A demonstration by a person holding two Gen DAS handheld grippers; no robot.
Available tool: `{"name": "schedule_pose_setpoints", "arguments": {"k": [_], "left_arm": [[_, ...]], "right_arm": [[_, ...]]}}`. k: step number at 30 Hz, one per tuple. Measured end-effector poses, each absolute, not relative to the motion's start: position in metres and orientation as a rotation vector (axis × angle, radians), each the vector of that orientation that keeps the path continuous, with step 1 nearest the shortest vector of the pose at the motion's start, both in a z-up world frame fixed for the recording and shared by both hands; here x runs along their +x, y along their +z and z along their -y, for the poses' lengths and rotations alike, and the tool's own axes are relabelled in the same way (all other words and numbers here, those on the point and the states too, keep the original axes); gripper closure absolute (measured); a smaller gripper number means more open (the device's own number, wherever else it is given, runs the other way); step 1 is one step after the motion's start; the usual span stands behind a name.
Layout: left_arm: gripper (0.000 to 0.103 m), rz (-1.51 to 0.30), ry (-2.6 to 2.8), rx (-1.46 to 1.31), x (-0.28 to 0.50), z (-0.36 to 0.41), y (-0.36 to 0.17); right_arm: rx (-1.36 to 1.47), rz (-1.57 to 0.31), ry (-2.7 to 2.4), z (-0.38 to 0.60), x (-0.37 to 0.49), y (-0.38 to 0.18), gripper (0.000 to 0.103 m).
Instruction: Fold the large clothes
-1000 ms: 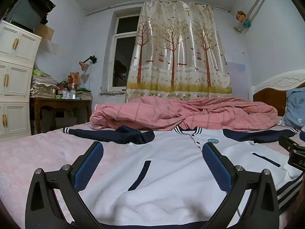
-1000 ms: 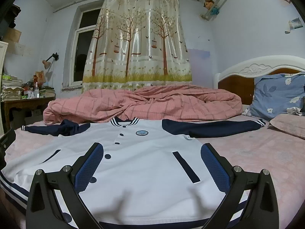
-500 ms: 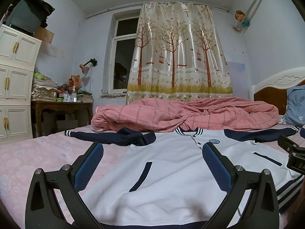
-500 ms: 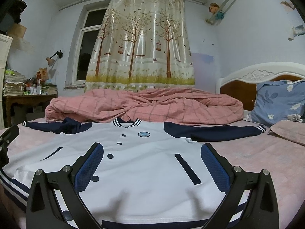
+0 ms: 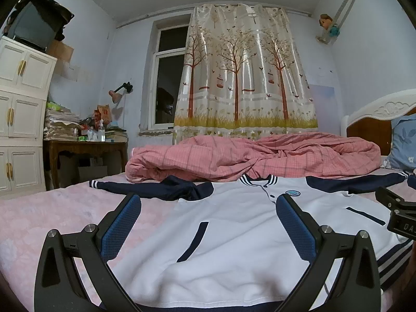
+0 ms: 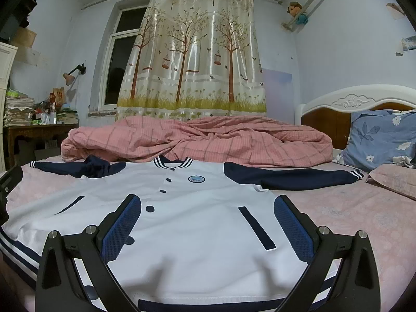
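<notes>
A white baseball jacket [image 5: 234, 234] with navy sleeves, striped collar and navy hem lies flat, front up, on the pink bed sheet [image 5: 52, 221]. It also shows in the right wrist view [image 6: 202, 228]. Its left sleeve [image 5: 166, 189] is bunched; its right sleeve [image 6: 291, 178] lies straight toward the pillow. My left gripper [image 5: 208, 208] is open and empty, low over the jacket's hem on its left half. My right gripper [image 6: 208, 208] is open and empty, over the hem on the right half. The right gripper's body [image 5: 397, 213] shows at the left view's right edge.
A crumpled pink checked quilt [image 6: 202, 140] lies behind the jacket. A blue flowered pillow [image 6: 382, 137] and a headboard [image 6: 358, 104] stand at the right. A cluttered wooden desk [image 5: 85, 150] and a white cabinet [image 5: 20, 119] stand left of the bed. A curtain [image 5: 244, 78] hangs behind.
Both grippers have dropped or tilted a little, so the jacket sits slightly lower in each view. Jaws stay open; the jacket has not moved.
</notes>
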State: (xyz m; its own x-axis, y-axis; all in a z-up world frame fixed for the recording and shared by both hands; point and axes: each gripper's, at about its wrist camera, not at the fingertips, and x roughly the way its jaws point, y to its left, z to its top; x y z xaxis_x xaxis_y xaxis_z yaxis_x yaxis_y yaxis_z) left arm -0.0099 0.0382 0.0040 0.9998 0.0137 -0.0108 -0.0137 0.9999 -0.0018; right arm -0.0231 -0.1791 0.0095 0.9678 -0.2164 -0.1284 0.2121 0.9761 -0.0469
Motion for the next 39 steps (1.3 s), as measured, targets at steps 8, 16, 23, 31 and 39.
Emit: {"name": "schedule_pose_setpoints", "arguments": {"k": [8, 16, 23, 31, 39], "left_arm": [[0.000, -0.003, 0.019, 0.012, -0.0119, -0.0367, 0.0060], [0.000, -0.008, 0.017, 0.013, -0.0122, -0.0365, 0.0044], [0.000, -0.004, 0.018, 0.018, -0.0125, -0.0372, 0.0055], [0.000, -0.001, 0.019, 0.026, -0.0139, -0.0357, 0.0042], [0.000, -0.001, 0.022, 0.027, -0.0139, -0.0357, 0.0048]], "right_arm": [[-0.035, -0.133, -0.217, 0.1789, -0.0235, 0.0112, 0.000], [-0.033, -0.132, -0.217, 0.1795, -0.0237, 0.0105, 0.000], [-0.040, -0.131, -0.217, 0.1791, -0.0232, 0.0100, 0.000], [-0.059, -0.127, -0.219, 0.1776, -0.0227, 0.0157, 0.000], [-0.056, -0.126, -0.217, 0.1744, -0.0259, 0.0172, 0.000]]}}
